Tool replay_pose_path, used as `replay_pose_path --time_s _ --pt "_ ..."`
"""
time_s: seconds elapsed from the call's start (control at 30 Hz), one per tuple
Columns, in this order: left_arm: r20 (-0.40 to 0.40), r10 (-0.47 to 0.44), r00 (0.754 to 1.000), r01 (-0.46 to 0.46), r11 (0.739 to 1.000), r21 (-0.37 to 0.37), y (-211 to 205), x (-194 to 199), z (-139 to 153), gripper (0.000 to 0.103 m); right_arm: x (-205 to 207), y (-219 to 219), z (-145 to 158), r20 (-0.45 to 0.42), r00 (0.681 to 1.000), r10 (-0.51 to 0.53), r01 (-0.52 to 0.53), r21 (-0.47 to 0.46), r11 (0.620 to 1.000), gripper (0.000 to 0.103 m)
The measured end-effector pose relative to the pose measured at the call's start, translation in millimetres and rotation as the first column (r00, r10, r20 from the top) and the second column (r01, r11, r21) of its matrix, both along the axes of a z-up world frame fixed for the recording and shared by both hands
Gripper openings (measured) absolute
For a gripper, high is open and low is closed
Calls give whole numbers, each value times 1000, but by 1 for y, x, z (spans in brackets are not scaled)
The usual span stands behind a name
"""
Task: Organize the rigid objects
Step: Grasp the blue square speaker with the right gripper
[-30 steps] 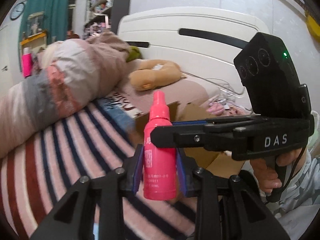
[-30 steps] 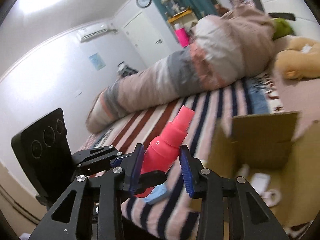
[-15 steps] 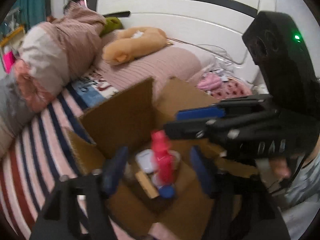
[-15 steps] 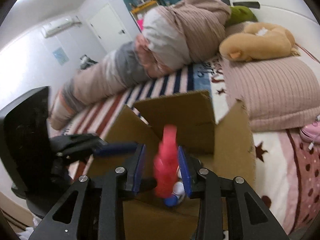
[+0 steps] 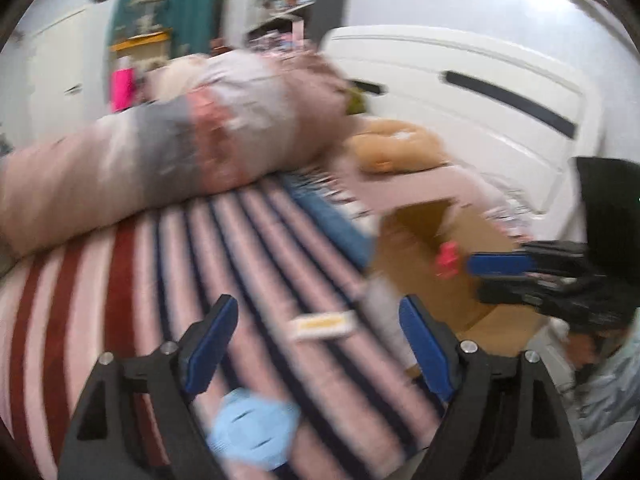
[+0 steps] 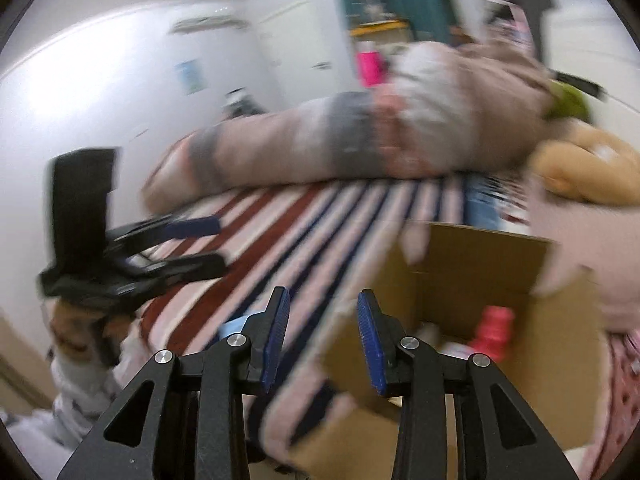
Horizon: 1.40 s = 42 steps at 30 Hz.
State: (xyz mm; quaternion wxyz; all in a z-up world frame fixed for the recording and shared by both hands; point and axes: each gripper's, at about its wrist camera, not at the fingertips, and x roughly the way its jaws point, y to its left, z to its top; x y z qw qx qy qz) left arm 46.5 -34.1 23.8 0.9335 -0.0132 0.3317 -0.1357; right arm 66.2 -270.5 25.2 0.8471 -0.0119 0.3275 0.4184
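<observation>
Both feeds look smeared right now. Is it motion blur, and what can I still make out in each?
Left wrist view: motion blur smears the striped bedding, yet the left tool stays sharp; the pale blue round object is only a soft blob. Right wrist view: the same streaking, with the pink plastic bottle readable inside the brown cardboard box.
</observation>
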Motion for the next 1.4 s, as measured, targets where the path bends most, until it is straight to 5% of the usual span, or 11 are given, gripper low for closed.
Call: replay_pose_path --time_s 0.1,0.17,0.33,0.5,0.67,0.77,1.0,1.1,1.2,1.4 --pt "-56 76 996 -74 997 33 37 -9 -33 81 -18 47 -13 -35 989 147 -147 7 989 51" --pt "-106 114 988 -112 993 32 61 -12 -60 81 -26 77 -30 -68 976 209 -209 -2 978 54" --pt "-200 132 971 -146 988 -56 99 -16 -111 81 -34 143 -101 -111 949 295 -306 -101 947 84" --pt "-245 78 966 -119 980 -159 110 -16 -137 81 -26 177 -156 -3 956 293 -282 -286 916 90" --pt "-275 29 961 -84 978 -190 101 -9 -149 80 -7 188 -180 -21 946 323 -313 -321 894 91" --pt "-285 -2 958 -64 972 -224 98 -4 -152 80 -6 191 -180 -4 941 337 -322 -310 895 79" --pt "-257 -73 964 -8 953 -302 86 -2 -141 80 -20 189 -159 120 942 313 -266 -301 916 78" --pt "-202 -88 975 21 949 -315 78 -5 -118 78 -29 179 -132 197 937 289 -238 -247 939 78" --pt "-105 -120 987 77 937 -341 71 -12 -87 60 -38 168 -103 255 929 267 -217 -206 954 78" --pt "2 -156 988 149 942 -301 42 -16 -26 52 -49 136 -50 314 930 188 -154 -130 979 78"
